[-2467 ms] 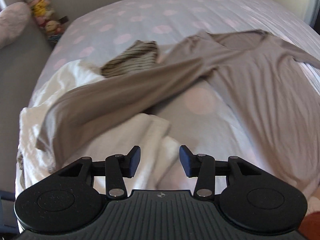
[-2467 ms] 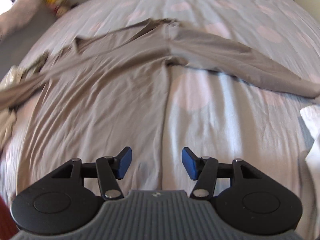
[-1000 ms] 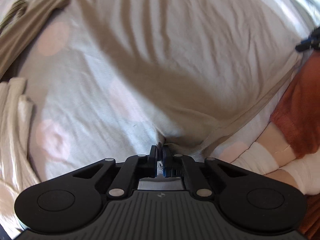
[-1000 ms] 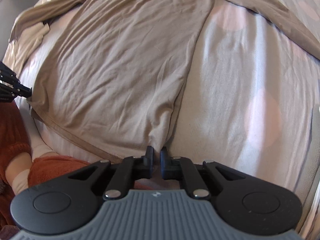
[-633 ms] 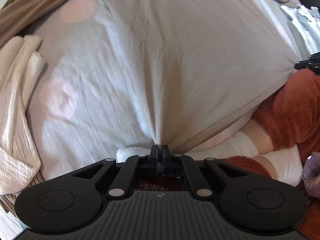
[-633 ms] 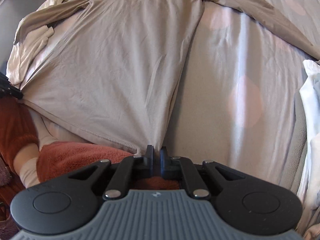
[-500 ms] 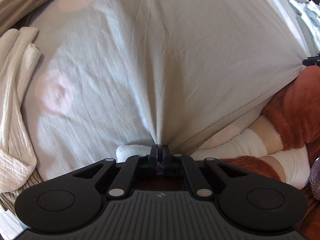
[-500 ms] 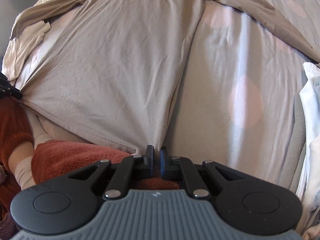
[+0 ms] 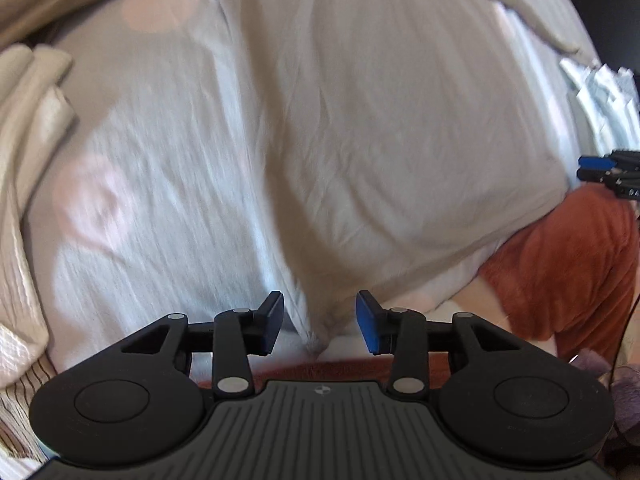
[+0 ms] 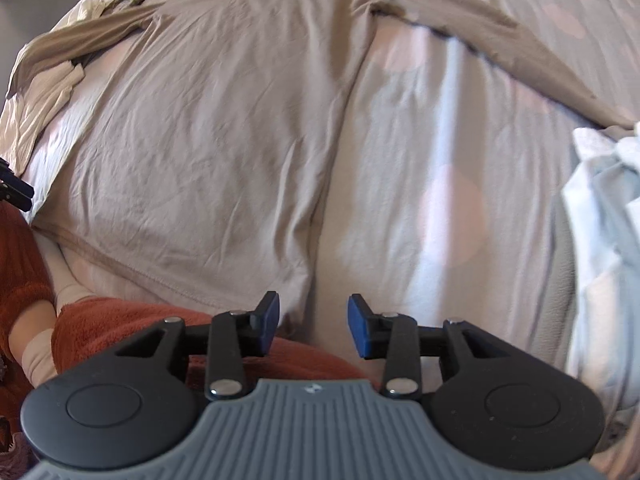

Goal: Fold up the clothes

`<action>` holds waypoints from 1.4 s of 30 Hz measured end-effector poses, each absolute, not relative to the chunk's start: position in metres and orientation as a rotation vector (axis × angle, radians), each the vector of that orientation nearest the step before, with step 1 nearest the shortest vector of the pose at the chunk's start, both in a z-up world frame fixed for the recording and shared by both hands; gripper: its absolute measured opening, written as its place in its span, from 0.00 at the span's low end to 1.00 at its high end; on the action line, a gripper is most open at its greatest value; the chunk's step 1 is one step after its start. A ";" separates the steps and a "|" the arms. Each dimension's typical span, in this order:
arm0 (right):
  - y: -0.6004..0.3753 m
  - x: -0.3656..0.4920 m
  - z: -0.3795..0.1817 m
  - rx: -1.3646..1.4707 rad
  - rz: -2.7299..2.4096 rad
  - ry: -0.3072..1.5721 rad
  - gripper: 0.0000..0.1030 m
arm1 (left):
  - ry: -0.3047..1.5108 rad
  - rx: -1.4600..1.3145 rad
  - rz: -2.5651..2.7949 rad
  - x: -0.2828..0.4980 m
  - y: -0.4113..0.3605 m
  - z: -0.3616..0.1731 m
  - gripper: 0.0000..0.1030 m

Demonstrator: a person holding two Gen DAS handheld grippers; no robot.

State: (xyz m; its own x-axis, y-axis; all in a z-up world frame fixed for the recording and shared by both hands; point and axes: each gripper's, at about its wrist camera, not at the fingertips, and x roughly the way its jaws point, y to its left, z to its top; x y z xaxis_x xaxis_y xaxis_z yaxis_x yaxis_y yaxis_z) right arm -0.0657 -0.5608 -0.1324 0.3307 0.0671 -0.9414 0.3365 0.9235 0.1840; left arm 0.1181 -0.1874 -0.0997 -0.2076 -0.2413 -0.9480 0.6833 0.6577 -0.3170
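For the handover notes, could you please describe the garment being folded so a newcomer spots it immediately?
On the pale spotted bedsheet, the long-sleeved beige knit top lies flat. Unlike the crumpled cream cloth beside it, it is smooth, with both sleeves outstretched.

Both wrist cameras looked close along the bed (image 9: pixel 160 208) from the shirt's (image 10: pixel 208 152) hem, sharing its body.
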 end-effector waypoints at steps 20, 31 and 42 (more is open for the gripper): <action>-0.617 0.077 -0.109 0.188 -0.406 0.900 0.21 | 1.007 0.324 -0.589 0.207 -0.288 -0.104 0.38; -0.654 0.239 -0.119 0.025 -0.382 0.920 0.21 | 0.904 0.421 -0.581 0.222 -0.297 -0.142 0.38; -0.675 0.337 -0.148 -0.063 -0.440 1.018 0.18 | 0.896 0.269 -0.653 0.252 -0.276 -0.149 0.38</action>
